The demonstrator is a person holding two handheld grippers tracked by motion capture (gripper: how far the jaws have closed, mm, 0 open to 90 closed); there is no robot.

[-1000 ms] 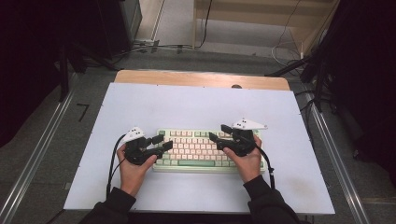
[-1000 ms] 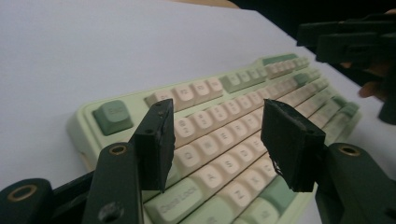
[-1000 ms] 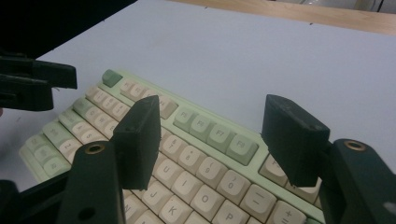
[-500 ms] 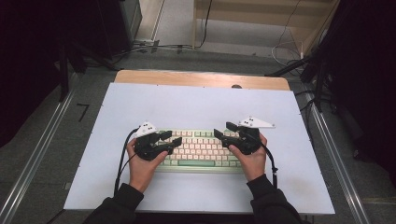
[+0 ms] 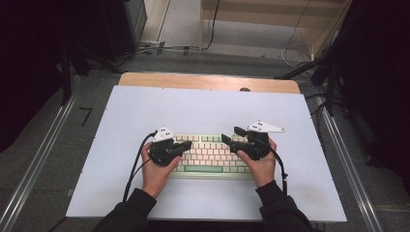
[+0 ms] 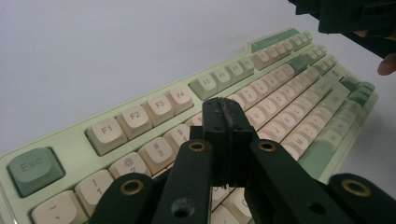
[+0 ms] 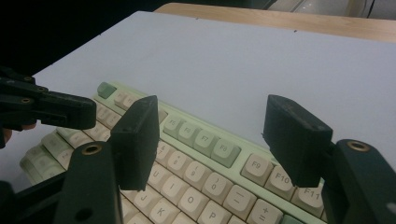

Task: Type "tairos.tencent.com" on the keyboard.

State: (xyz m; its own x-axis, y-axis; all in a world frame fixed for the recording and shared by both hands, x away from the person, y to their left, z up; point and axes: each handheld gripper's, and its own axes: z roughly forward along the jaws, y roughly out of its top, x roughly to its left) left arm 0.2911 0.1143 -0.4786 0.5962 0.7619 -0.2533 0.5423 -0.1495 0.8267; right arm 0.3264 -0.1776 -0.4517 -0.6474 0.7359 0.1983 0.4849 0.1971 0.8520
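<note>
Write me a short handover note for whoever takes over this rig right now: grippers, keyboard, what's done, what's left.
Left gripper: jaws have just closed, pads together with nothing between them, poised above the number row.
Right gripper: jaws open and empty, over the right half of the keys.
Keyboard: lies flat near the front of the white table, between both hands.
Done: no pressed key can be made out.
Left: probably pressing keys with the closed left tip.

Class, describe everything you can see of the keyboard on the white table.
The keyboard has a pale green plastic-looking case, cream keys and darker green Esc and accent keys. It lies flat near the white table's front edge, between the left gripper and right gripper, both over its ends. Whether either touches it is unclear.
</note>
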